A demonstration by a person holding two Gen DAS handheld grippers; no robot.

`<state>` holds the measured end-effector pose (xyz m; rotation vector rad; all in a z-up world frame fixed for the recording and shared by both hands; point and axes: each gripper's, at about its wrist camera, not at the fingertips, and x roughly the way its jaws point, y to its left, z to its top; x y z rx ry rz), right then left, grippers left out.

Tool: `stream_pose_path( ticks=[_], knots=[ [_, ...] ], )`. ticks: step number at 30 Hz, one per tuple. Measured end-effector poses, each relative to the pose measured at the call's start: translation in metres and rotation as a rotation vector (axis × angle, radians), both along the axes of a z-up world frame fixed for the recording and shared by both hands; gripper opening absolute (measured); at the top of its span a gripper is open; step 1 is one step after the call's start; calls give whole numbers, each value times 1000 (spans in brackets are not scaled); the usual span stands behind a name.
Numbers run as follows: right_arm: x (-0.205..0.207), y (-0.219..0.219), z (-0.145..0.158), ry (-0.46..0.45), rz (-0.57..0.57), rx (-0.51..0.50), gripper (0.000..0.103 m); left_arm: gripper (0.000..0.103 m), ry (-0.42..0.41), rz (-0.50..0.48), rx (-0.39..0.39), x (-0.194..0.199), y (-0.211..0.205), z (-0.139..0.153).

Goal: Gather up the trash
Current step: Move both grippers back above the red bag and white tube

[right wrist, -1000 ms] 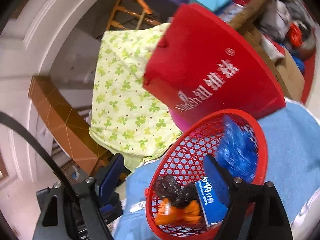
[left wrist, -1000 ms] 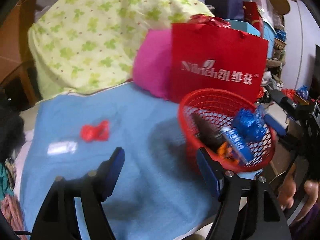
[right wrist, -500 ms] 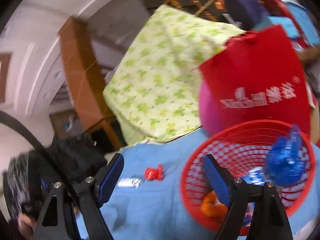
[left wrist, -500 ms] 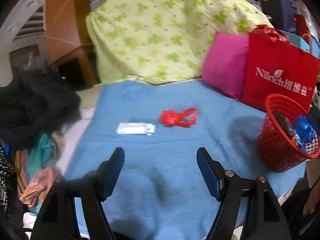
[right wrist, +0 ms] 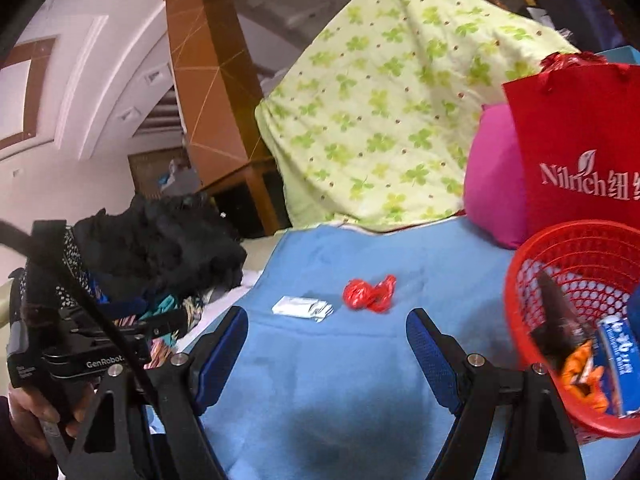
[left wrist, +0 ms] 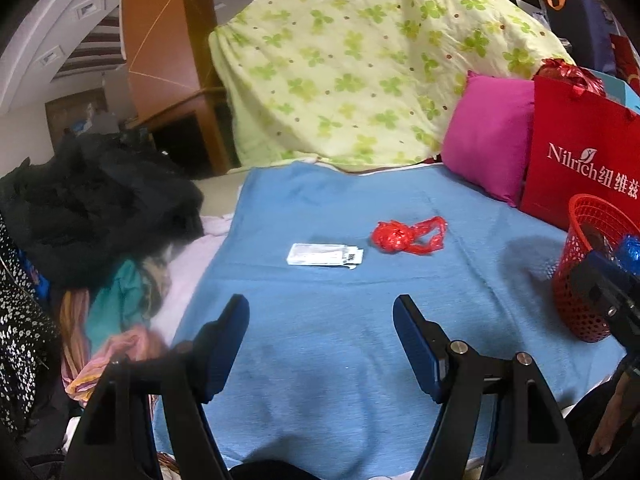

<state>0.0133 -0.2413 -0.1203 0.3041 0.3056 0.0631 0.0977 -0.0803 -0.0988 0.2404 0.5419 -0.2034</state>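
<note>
red crumpled plastic wrapper (left wrist: 406, 237) and flat white packet (left wrist: 324, 255) lie ahead on the blue blanket (left wrist: 340, 340). both grippers' jaws gape empty; left gripper (left wrist: 320, 340) looks nearer, right gripper (right wrist: 326, 352) beside the red mesh basket (right wrist: 520, 280).

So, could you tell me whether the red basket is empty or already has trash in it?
Partly filled. The red basket stands upright on the blue blanket and holds a blue-and-white box, an orange wrapper and a dark wrapper.
</note>
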Motion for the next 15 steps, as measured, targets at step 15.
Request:
stream_pose_path(
  ticks=[15],
  knots=[
    [20, 18, -9, 71, 22, -10, 85, 75, 2, 45, -26, 6, 26, -5]
  ],
)
